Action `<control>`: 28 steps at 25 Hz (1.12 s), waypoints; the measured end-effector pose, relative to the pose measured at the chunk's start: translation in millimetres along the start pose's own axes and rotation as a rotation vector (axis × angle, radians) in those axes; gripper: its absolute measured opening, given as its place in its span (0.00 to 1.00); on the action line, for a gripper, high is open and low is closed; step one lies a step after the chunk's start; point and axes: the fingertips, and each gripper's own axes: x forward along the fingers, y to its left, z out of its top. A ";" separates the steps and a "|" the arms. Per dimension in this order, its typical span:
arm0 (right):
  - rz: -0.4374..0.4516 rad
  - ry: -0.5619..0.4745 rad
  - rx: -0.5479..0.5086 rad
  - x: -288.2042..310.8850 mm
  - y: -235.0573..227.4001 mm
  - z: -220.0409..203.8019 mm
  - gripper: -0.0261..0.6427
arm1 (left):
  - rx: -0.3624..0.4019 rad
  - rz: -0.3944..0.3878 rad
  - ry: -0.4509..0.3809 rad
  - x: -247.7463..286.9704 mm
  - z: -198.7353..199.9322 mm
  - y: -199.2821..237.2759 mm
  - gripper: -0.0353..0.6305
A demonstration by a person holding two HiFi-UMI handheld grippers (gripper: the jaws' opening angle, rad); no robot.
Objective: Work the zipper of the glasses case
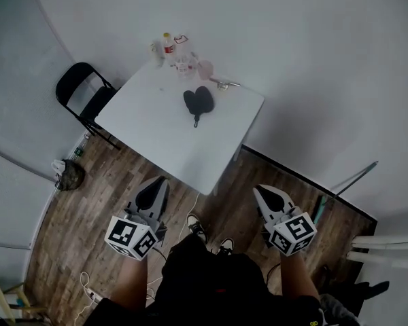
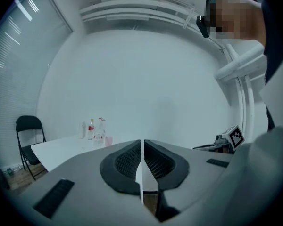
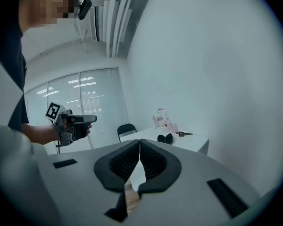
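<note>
Head view, tabletop [image 1: 156, 138]: white and set cornerwise to the person, who stands off its near corner on a wooden floor [image 1: 88, 202].
Head view, glasses case [image 1: 198, 102]: black, showing as two rounded lobes side by side. It lies about mid-tabletop, nearer the far edge than the near corner. A thin dark strap [image 1: 196, 119] trails toward the near corner. Nothing touches the case.
Head view, bottles and cups [image 1: 173, 53]: clustered at the far left corner; their contents are too small to tell. A small metal tool [image 1: 224, 84] lies near the far edge, close to the case.
Head view, chair [image 1: 81, 90]: black, standing off the left edge.
Head view, left hand-held gripper [image 1: 151, 194] and right hand-held gripper [image 1: 270, 199]: both over the floor, aimed toward the tabletop and well apart from the case.
Left gripper view, jaws: pressed together with nothing between them. The bottle corner shows beyond, but the case does not show.
Right gripper view, jaws: pressed together and empty. The glasses case [image 3: 165, 138] sits ahead on the tabletop, well apart.
Handling (judgement): the case is probably a light, semi-stiff shell that would slide on the smooth top.
Grip (judgement): one hand-held gripper should pin a lobe near its rim while the other pinches the zipper pull. That pull is too small to make out from here.
</note>
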 end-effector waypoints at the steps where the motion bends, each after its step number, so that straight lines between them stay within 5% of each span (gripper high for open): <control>1: 0.007 0.008 -0.005 6.9 0.1 0.1 0.07 | -0.018 0.004 -0.003 2.5 0.1 5.9 0.11; 18: -0.024 0.066 -0.025 222.4 -34.8 45.7 0.07 | -0.155 -0.015 -0.016 105.9 6.5 209.9 0.11; 28: -0.010 0.095 -0.033 303.3 -67.6 43.3 0.07 | -0.173 0.018 0.017 136.2 -3.4 247.4 0.11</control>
